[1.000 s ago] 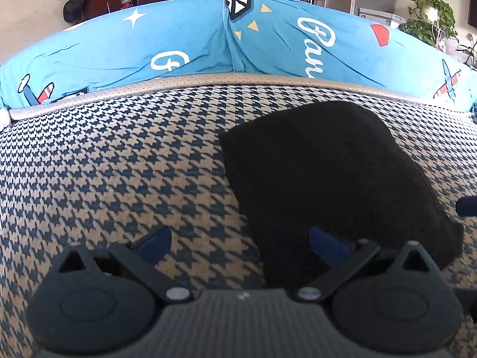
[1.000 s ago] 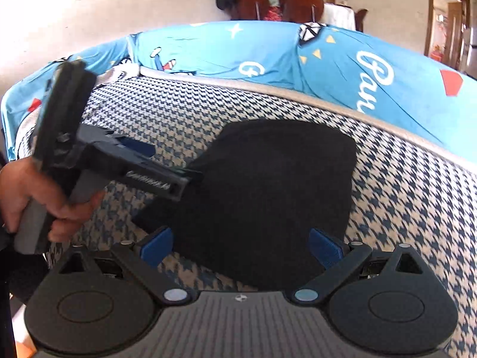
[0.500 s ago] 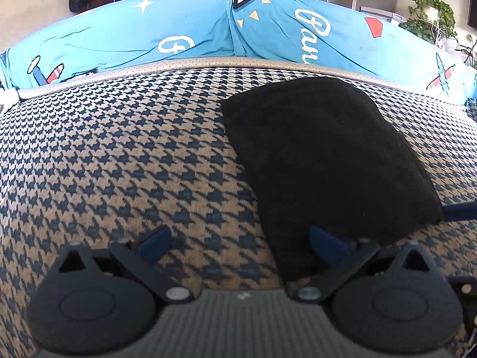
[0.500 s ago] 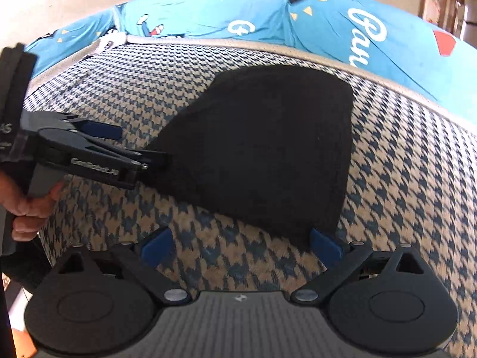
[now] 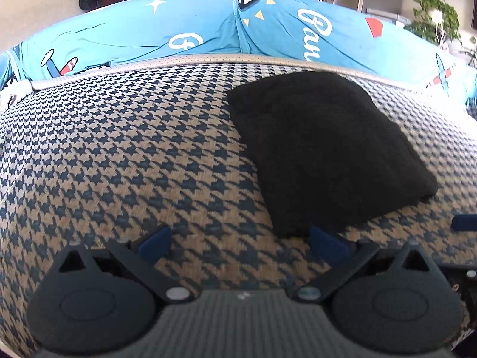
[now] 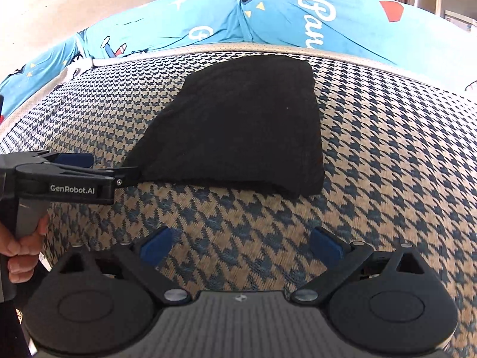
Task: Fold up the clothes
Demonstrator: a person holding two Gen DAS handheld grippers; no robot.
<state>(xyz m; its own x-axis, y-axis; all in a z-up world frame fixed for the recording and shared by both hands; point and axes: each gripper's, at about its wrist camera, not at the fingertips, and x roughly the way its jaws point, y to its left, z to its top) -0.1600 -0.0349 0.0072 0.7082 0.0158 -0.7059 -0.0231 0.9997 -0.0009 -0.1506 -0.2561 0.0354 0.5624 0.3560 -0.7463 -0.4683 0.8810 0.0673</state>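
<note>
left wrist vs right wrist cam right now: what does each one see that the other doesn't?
Left wrist only: a potted plant at far right, and its own open left claw, one pad by the black garment's near edge.
Right wrist only: the left claw from the side, a hand on its handle, plus the open right claw, clear of the garment.
Both: folded garment, houndstooth cushion, blue printed cover.

Two low fisheye wrist views look across a houndstooth cushion (image 5: 119, 149), both sharing the folded black garment (image 6: 238, 125) at frame centre-right.
</note>
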